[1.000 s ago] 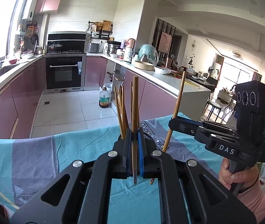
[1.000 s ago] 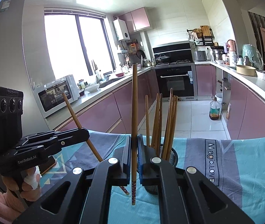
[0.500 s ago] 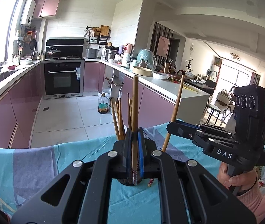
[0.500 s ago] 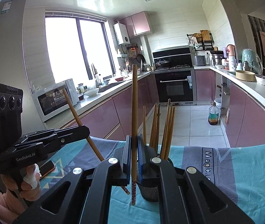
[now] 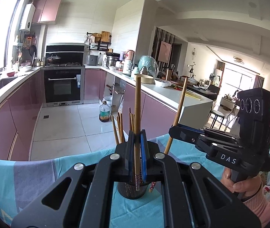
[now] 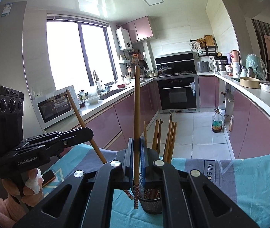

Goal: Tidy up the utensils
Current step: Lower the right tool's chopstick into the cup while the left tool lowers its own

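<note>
My left gripper [image 5: 137,142] is shut on an upright wooden chopstick [image 5: 137,104]; its patterned lower tip hangs in front of the mouth of a black mesh holder [image 5: 133,191] with several chopsticks in it. My right gripper [image 6: 136,148] is shut on another chopstick [image 6: 136,104], whose tip hangs just left of the holder [image 6: 152,205]. Each view also shows the other gripper: the right gripper [image 5: 174,131] grips a slanted chopstick [image 5: 180,104], and the left gripper [image 6: 89,133] grips a slanted chopstick [image 6: 78,110]. Whether either tip is inside the holder I cannot tell.
The holder stands on a table under a teal and grey cloth [image 5: 40,171]. A phone [image 6: 48,175] lies on the cloth near the hand on the left gripper. Beyond the table's far edge are a tiled floor, an oil bottle [image 6: 217,123] and pink kitchen cabinets.
Both views have tilted up a little, so the holder now shows below the jaws. Both grippers stay shut on their chopsticks.
</note>
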